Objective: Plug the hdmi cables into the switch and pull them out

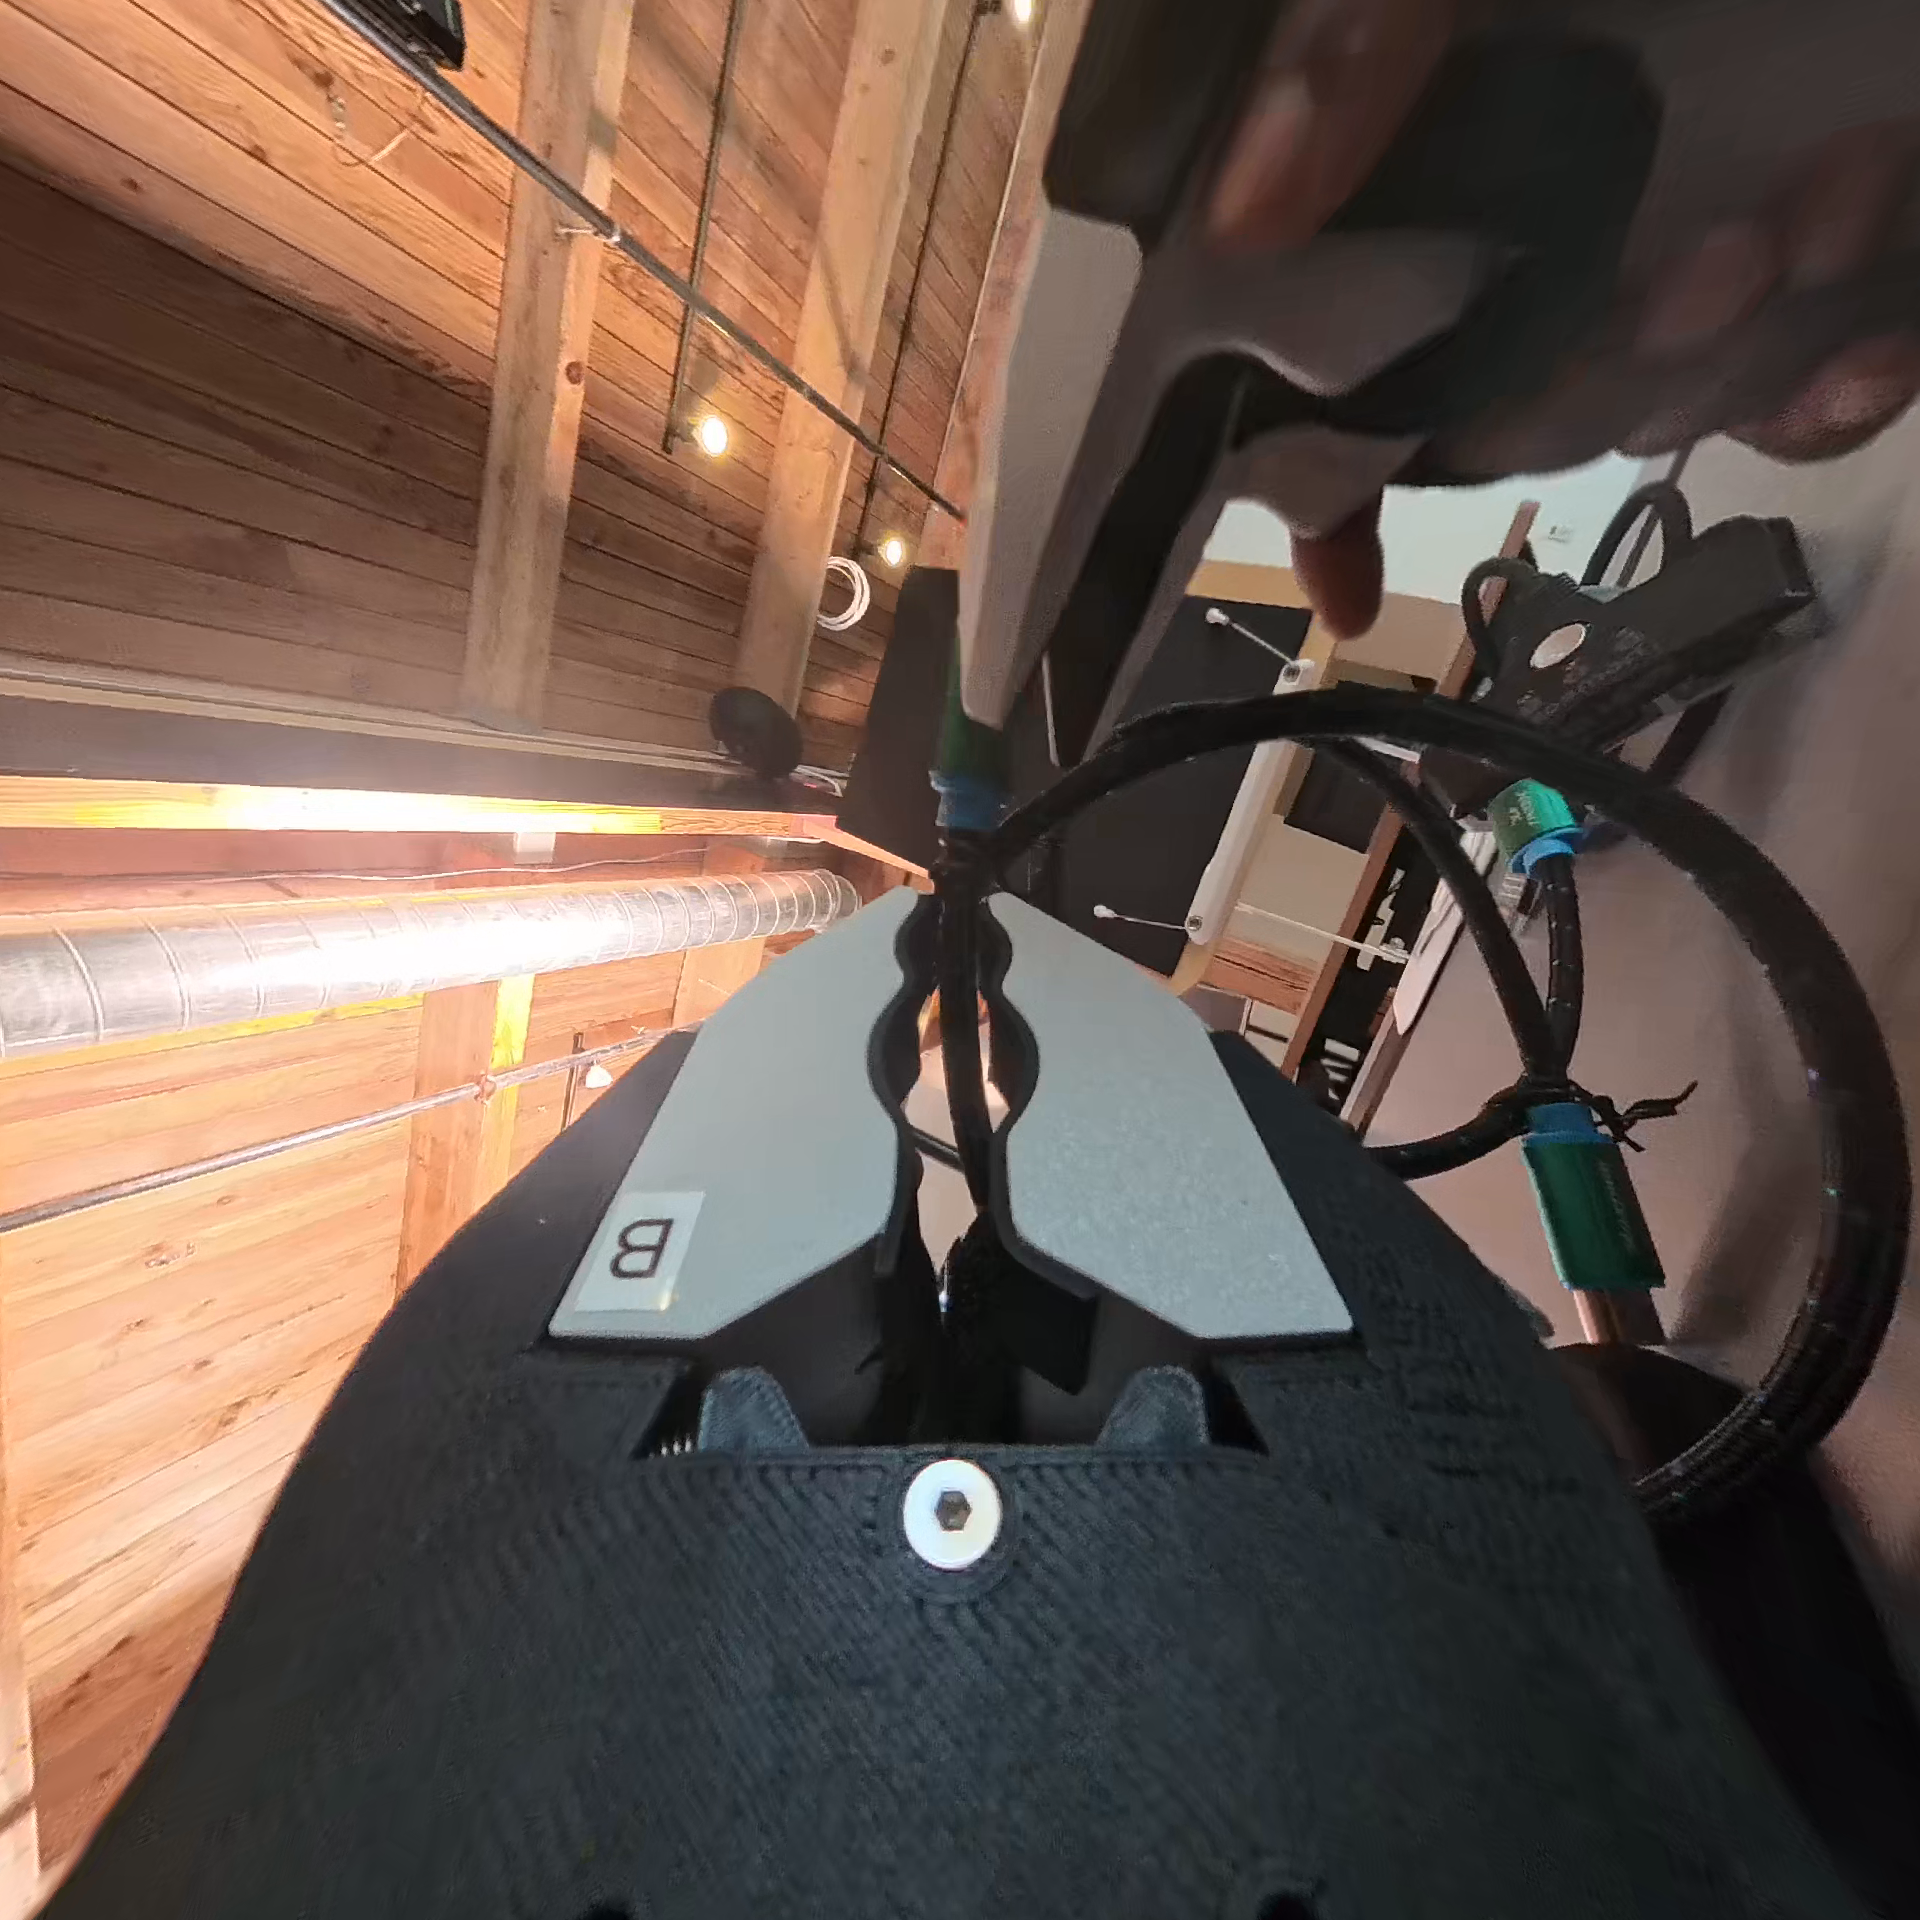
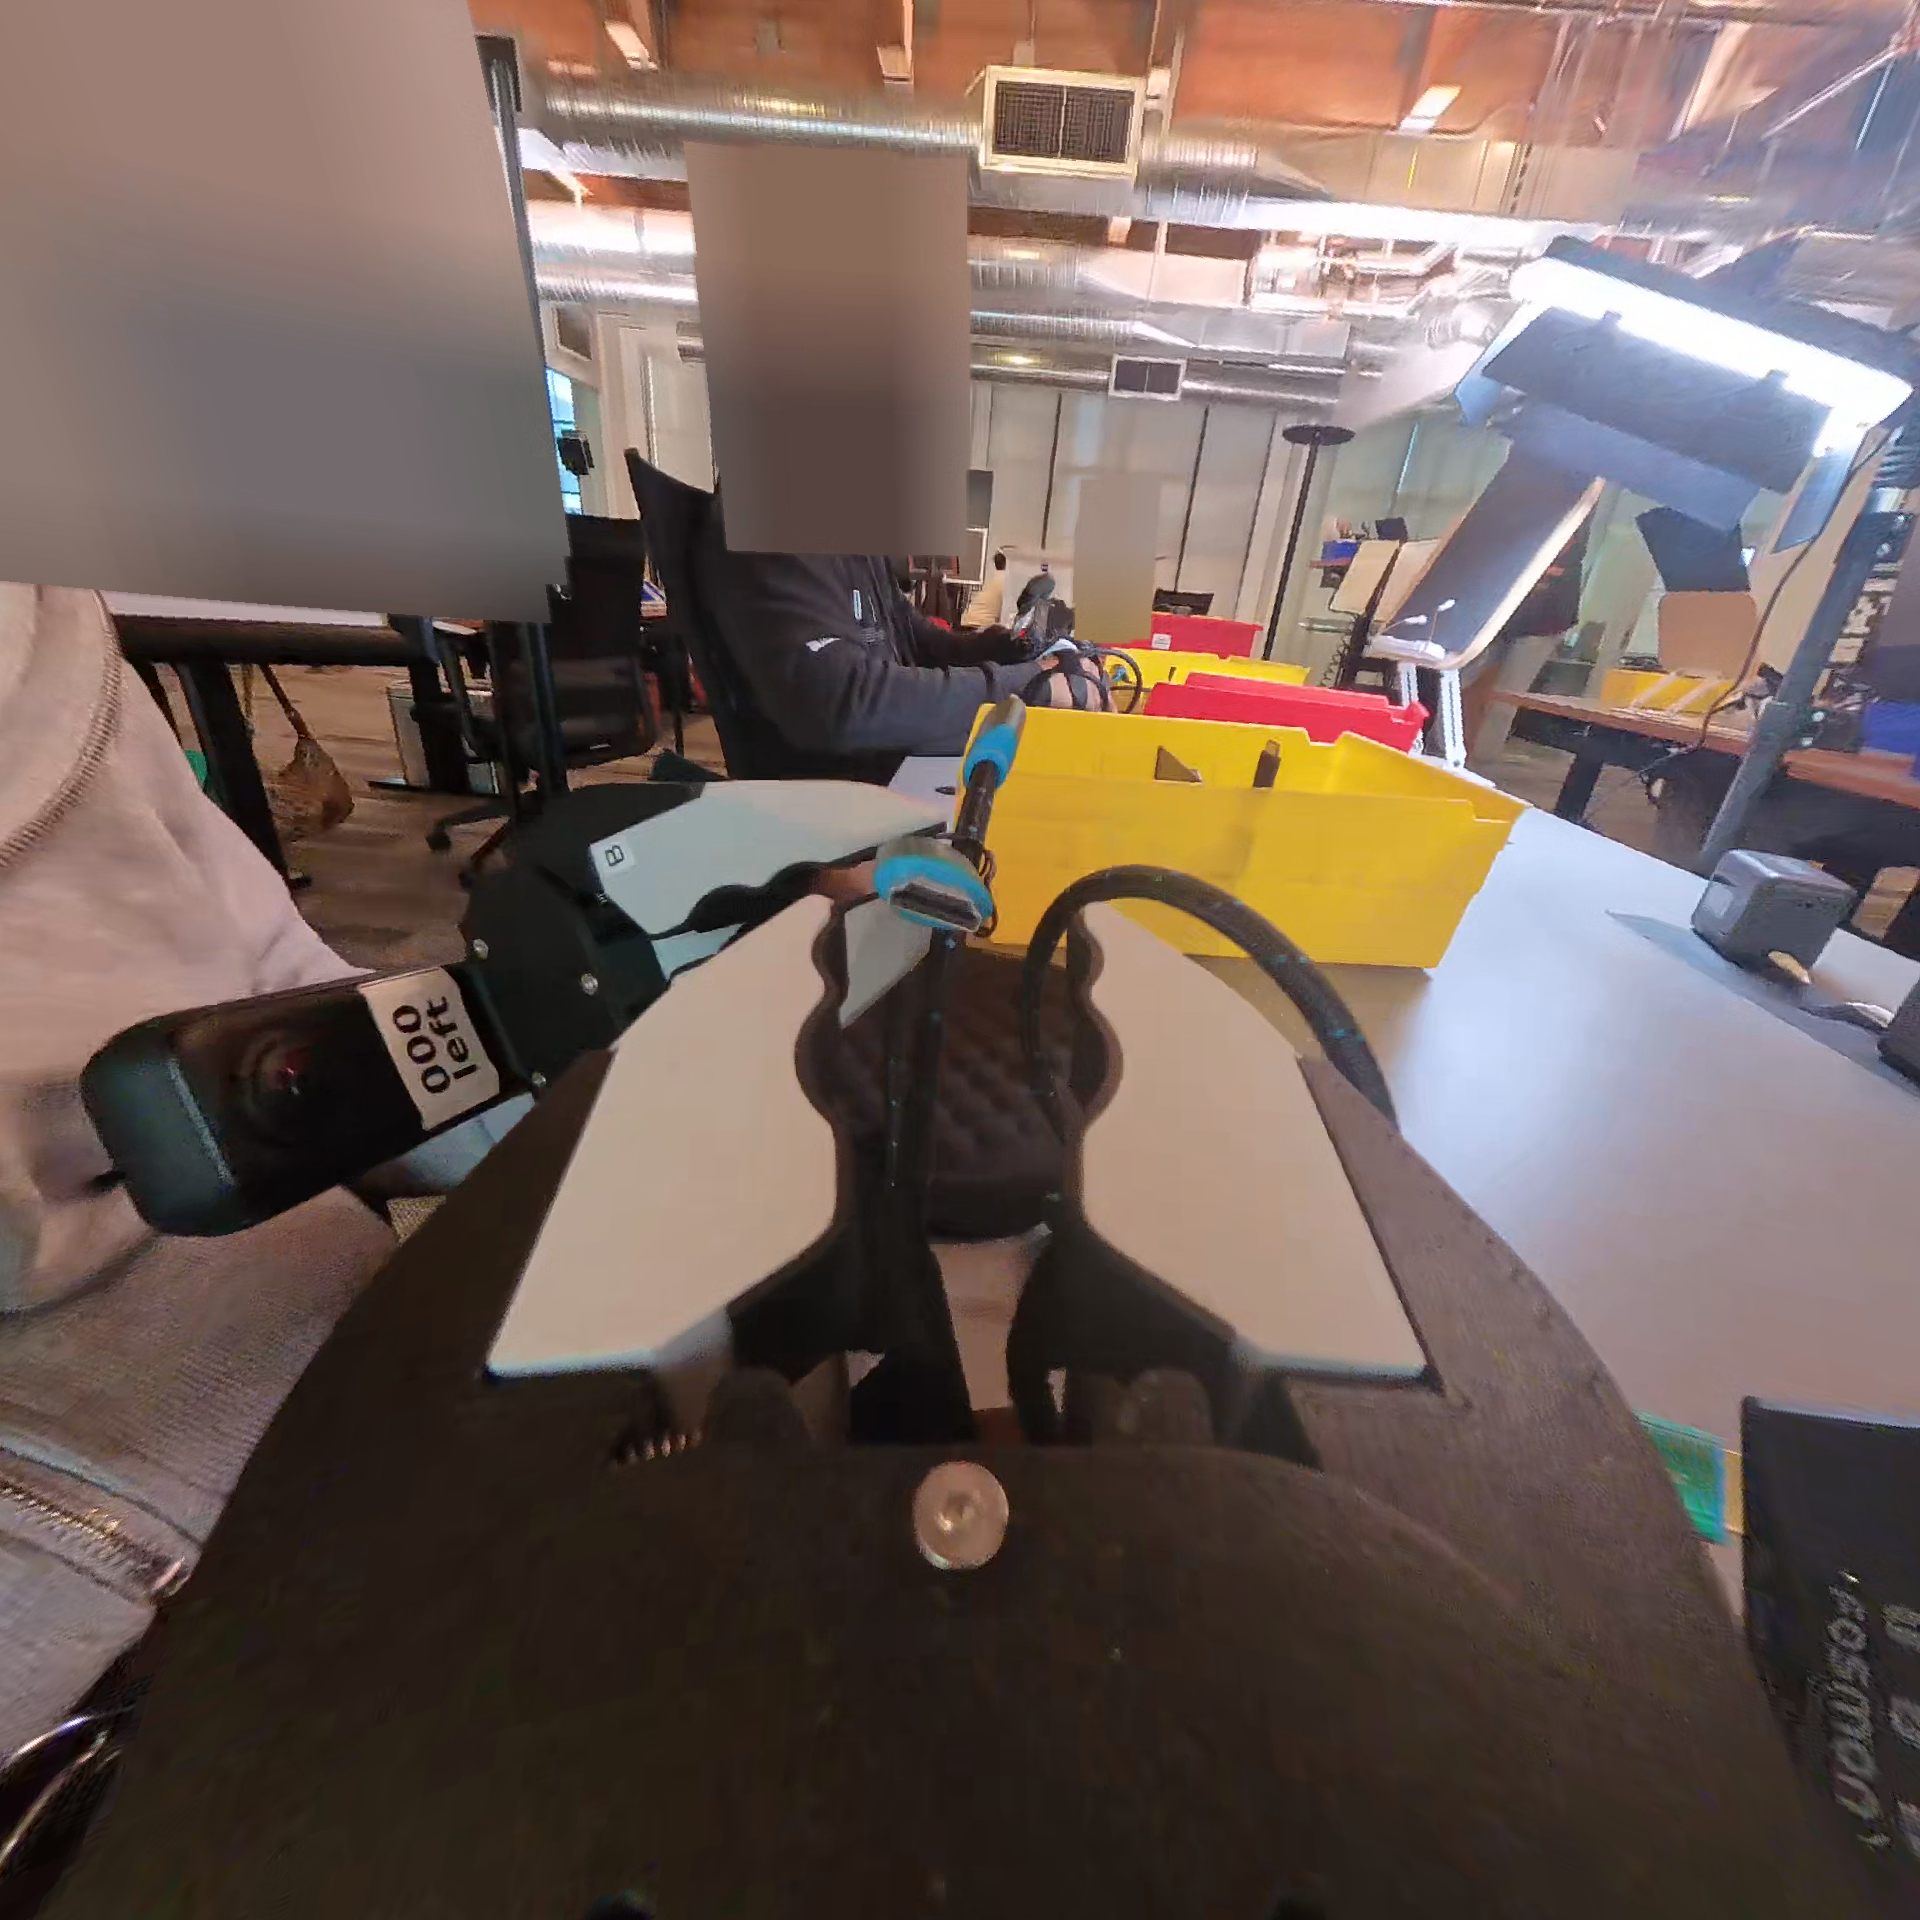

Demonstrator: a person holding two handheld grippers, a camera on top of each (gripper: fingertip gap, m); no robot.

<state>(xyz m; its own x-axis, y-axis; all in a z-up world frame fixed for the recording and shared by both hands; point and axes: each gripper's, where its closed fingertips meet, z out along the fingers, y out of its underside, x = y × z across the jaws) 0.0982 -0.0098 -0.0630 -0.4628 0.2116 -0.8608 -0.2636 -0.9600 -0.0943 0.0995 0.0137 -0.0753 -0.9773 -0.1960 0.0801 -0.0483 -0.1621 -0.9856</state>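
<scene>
left wrist view: left gripper [image 1: 951, 971] is closed on the braided hdmi cables [image 1: 961, 1039], held aloft and tilted toward the ceiling; green plugs [image 1: 1590, 1210] dangle at 3 o'clock; switch [image 1: 1621, 649] at 2 o'clock | right wrist view: right gripper [image 2: 961, 940] is seen parted, the cable loop [image 2: 1195, 935] lying loosely between its fingers, presumably to steady it; blue-collared plug [image 2: 930, 894] at 12 o'clock, yellow bin [image 2: 1226, 862] beyond.

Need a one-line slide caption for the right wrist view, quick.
Right hand-held gripper open around black braided HDMI cables, left hand-held gripper beside it, yellow bin behind.
</scene>
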